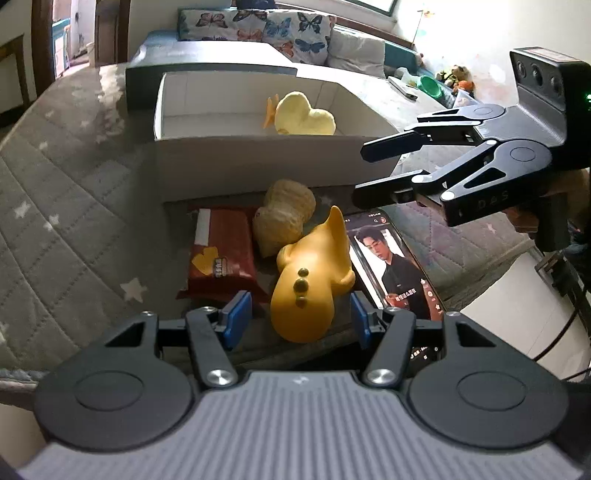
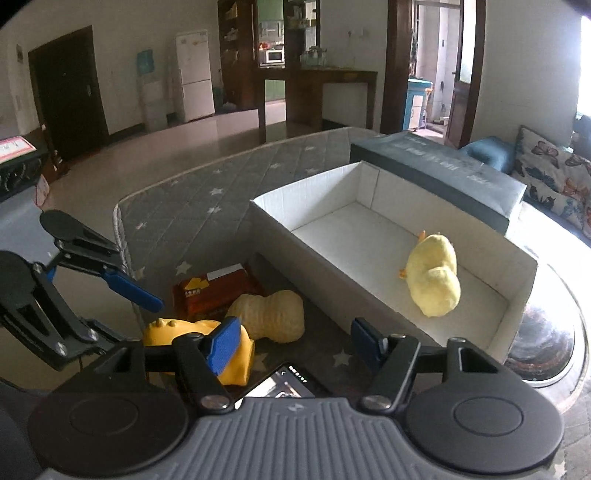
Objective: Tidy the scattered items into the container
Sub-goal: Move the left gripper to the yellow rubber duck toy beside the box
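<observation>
We bring the left gripper (image 1: 301, 317), jaws apart, around the yellow toy (image 1: 308, 284) to lift it into the box (image 1: 258, 155); the right gripper (image 2: 291, 343) hangs open.

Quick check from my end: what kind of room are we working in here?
Most likely a home living room opening onto a kitchen: a sofa with butterfly-print cushions, a white fridge by a dark wooden counter, and a grey quilted star-pattern mat as the work surface.

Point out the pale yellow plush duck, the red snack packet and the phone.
plush duck (image 2: 436, 277), right wrist view, middle of its body, inside the white box.
red snack packet (image 1: 221, 251), left wrist view, centre of the wrapper.
phone (image 1: 391, 266), left wrist view, middle of the lit screen.
</observation>
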